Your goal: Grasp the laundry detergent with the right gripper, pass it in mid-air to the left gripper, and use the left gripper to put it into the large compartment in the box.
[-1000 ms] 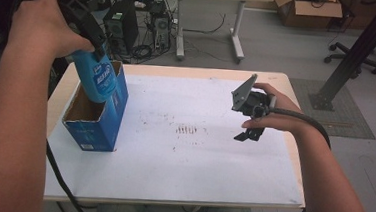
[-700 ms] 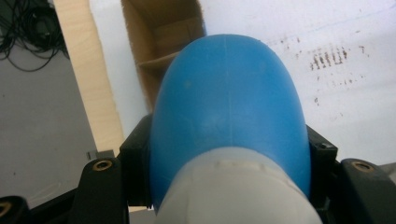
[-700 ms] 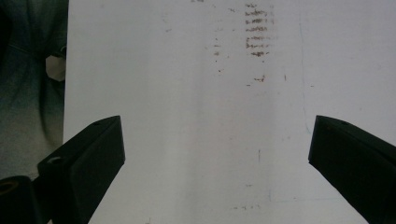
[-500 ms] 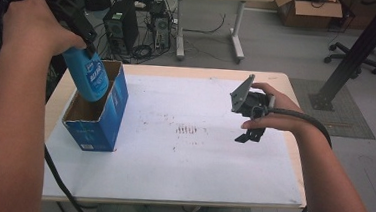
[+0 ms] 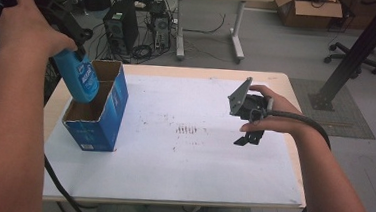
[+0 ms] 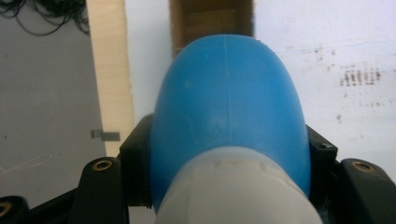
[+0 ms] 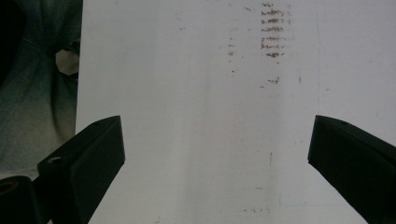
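Blue bottle held tilted over the open blue box.

The left hand point(image 5: 23, 27) is raised high at the box's far left corner, its left gripper point(image 6: 229, 186) clamped tight on the blue bottle point(image 5: 78, 76) just below the white cap end. The bottle's long axis slants, base down and pointing into the blue box point(image 5: 99, 125), cap up toward the hand. Well to the right of the box, the right gripper point(image 5: 248, 133) hovers over the white table point(image 5: 180, 185), jaws spread wide and holding nothing.
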{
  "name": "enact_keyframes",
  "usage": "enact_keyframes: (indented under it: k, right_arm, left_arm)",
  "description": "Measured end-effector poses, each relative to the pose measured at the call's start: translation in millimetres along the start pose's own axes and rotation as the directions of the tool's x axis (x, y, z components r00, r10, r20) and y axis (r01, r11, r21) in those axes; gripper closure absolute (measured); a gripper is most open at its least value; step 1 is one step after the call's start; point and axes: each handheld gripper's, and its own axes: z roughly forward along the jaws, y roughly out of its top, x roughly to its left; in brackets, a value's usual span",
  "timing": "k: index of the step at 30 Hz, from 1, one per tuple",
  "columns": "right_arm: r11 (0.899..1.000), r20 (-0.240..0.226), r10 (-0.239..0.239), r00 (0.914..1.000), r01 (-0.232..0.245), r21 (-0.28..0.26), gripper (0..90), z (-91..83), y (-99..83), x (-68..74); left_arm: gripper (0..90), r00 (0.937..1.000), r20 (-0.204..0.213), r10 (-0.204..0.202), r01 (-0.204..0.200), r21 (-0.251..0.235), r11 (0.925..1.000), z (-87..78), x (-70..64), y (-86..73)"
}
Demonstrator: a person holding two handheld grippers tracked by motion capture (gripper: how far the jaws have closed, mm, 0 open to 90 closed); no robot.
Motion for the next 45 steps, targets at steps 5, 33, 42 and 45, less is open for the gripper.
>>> enact_keyframes:
  k: [5, 33, 42, 45]
  right_arm:
    - [1.000, -0.004, 0.002, 1.0000, -0.002, 0.004, 3.6, 0.5, -0.4, 1.2]
    - [0.999, -0.026, -0.004, 0.9997, 0.005, 0.045, 3.6, -0.1, 9.2, -1.5]
    - [0.999, -0.020, -0.011, 0.9997, 0.012, 0.043, 3.5, -2.3, 11.4, 0.9]
    - [0.999, -0.018, -0.015, 0.9997, 0.016, 0.044, 3.5, -3.6, 12.7, 1.9]
  left_arm:
    - [38.1, 0.9997, 0.014, -0.019, 0.019, 0.007, 0.9998, 9.6, 8.5, -0.1]
    - [38.0, 0.9999, -0.002, 0.011, -0.011, 0.015, 0.9998, 49.7, -2.8, -10.1]
    - [38.0, 0.9996, 0.005, 0.029, -0.029, 0.032, 0.9991, 72.7, -9.2, -14.7]
    - [38.0, 0.9995, -0.007, 0.031, -0.031, 0.035, 0.9989, 78.9, -10.6, -15.9]
